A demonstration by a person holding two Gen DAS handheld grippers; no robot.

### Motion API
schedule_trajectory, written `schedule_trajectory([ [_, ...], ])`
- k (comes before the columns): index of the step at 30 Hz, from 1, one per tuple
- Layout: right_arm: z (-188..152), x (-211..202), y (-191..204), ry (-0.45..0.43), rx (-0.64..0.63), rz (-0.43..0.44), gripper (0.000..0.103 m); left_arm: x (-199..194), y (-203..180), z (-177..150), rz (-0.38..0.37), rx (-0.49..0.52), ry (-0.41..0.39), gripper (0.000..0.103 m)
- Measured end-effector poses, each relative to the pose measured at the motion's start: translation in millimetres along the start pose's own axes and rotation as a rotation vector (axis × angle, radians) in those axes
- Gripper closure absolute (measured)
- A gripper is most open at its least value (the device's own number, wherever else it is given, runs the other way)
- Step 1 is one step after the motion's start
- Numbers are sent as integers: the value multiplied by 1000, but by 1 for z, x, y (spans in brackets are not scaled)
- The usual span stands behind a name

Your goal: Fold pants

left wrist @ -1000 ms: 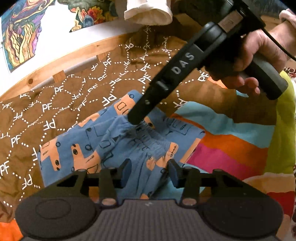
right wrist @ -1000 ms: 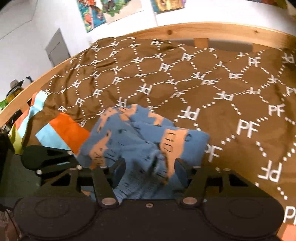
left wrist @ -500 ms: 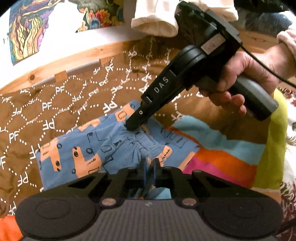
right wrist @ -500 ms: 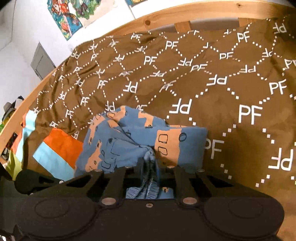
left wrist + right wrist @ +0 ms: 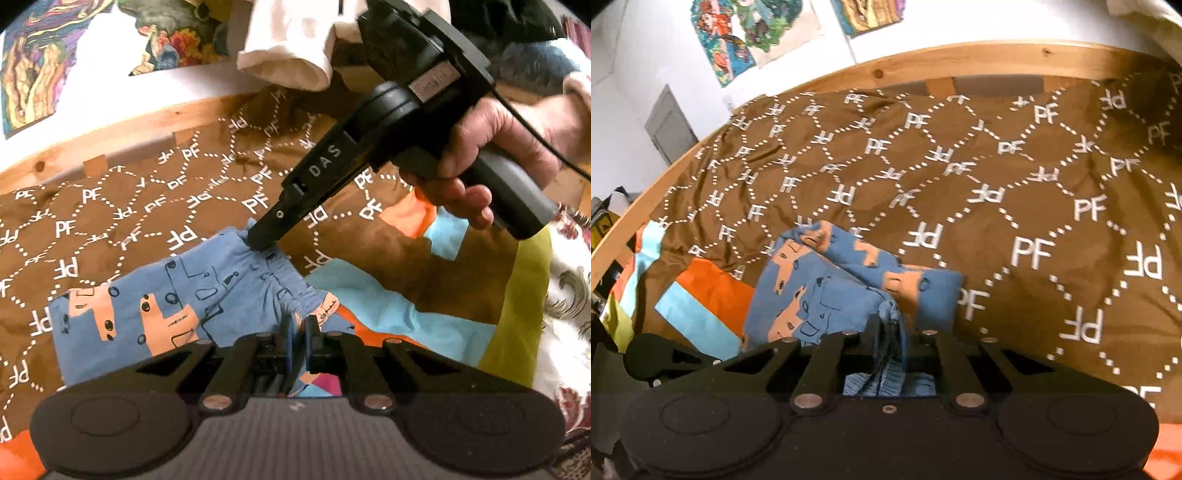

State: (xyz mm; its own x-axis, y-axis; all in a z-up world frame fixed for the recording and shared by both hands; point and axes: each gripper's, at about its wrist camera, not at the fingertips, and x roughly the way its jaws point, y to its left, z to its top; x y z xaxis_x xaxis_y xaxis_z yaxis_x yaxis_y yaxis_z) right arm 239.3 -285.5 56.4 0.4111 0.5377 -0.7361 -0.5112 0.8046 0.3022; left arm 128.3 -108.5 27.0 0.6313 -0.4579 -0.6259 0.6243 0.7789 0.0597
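Observation:
Small blue pants (image 5: 155,306) with orange vehicle prints lie folded on a brown "PF" blanket (image 5: 122,199). My left gripper (image 5: 297,326) is shut on the gathered waistband at its near end. My right gripper (image 5: 264,242), seen from the left wrist view, pinches the waistband's far end. In the right wrist view the right gripper (image 5: 888,328) is shut on bunched blue fabric of the pants (image 5: 827,288), which are lifted slightly at the waistband and stretched between both grippers.
A wooden bed rail (image 5: 923,62) runs behind the blanket (image 5: 997,177). A striped orange, light blue and green cover (image 5: 388,306) lies at the right. White cloth (image 5: 291,48) hangs above. Posters (image 5: 738,40) hang on the white wall.
Both grippers went from open around the waistband to shut on it. They have since raised it and pulled it taut between them.

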Motion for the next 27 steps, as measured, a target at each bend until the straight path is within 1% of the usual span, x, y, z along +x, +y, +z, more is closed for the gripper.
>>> schedule_trajectory([
  [4,-7,15,-6,47,-35,-55,93,22,-2,-9,-13,9,48,96],
  [7,-15,28,-9,74,-40,-85,91,27,0,-13,-15,-5,59,96],
  [16,-17,29,-7,81,-57,-107,84,22,-1,-9,-14,-7,63,93],
  [18,-16,28,-6,82,-61,-112,82,21,-1,-9,-18,-12,63,92],
  [20,-16,26,-4,79,-67,-118,78,19,-1,-8,-19,-13,61,91],
  [22,-15,24,-4,74,-68,-117,77,18,0,-7,-23,-14,61,88],
  [24,-15,21,-4,66,-68,-122,73,16,0,-7,-25,-21,61,83],
  [25,-15,19,-3,62,-73,-128,67,14,0,-7,-29,-28,62,75],
  [26,-16,17,-2,56,-81,-137,59,10,1,-7,-33,-37,60,56],
  [27,-17,15,0,47,-91,-146,54,5,2,-7,-35,-44,54,44],
])
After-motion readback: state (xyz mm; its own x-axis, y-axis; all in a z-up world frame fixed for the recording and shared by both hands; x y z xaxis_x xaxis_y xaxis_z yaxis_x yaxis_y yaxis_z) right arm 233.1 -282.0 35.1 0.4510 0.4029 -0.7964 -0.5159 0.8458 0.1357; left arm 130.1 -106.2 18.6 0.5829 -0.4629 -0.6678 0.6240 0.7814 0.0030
